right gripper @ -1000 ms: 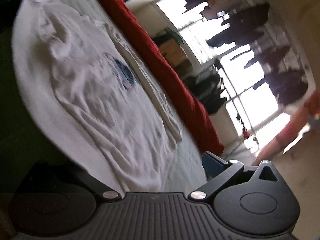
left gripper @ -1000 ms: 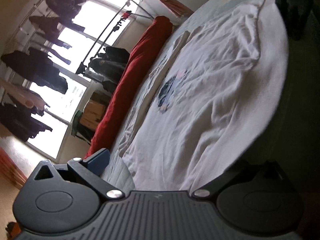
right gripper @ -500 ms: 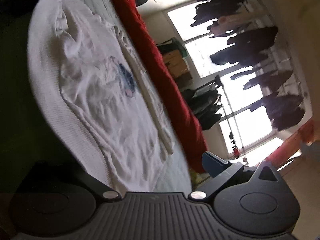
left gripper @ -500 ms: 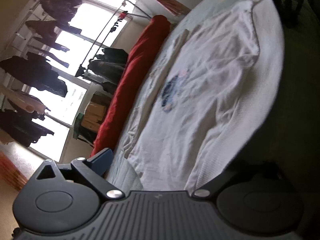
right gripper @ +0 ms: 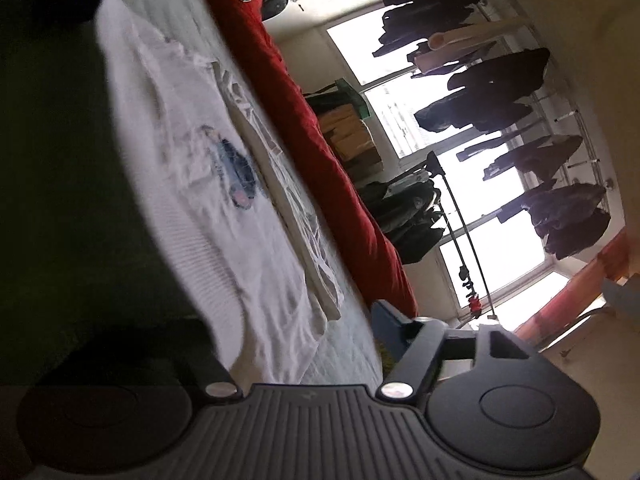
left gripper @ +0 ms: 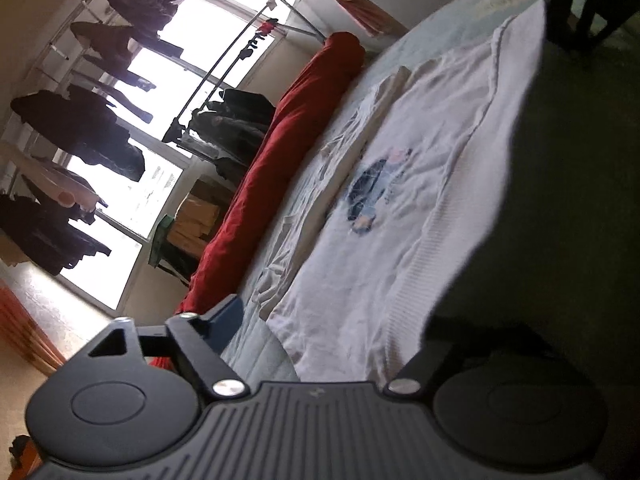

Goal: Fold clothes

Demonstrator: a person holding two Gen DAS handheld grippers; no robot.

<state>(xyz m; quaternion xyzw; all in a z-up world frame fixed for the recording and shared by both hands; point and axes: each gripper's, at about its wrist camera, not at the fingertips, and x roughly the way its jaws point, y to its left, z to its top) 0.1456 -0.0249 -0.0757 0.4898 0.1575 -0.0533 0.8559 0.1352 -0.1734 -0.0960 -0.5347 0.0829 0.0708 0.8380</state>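
White T-shirt (left gripper: pixel 400 216) with blue chest print spread flat on pale quilted bed (left gripper: pixel 460 28), beside red bolster (left gripper: pixel 280 160). Left gripper (left gripper: pixel 320 320) and right gripper (right gripper: pixel 304 332) both spread wide, straddling opposite shirt edges, pinching nothing visible.

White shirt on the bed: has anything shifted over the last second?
Only the views drifted slightly: both cameras pulled back a little. The white shirt still lies spread on the bed beside the cream garment, untouched. Both grippers stay open, holding nothing.
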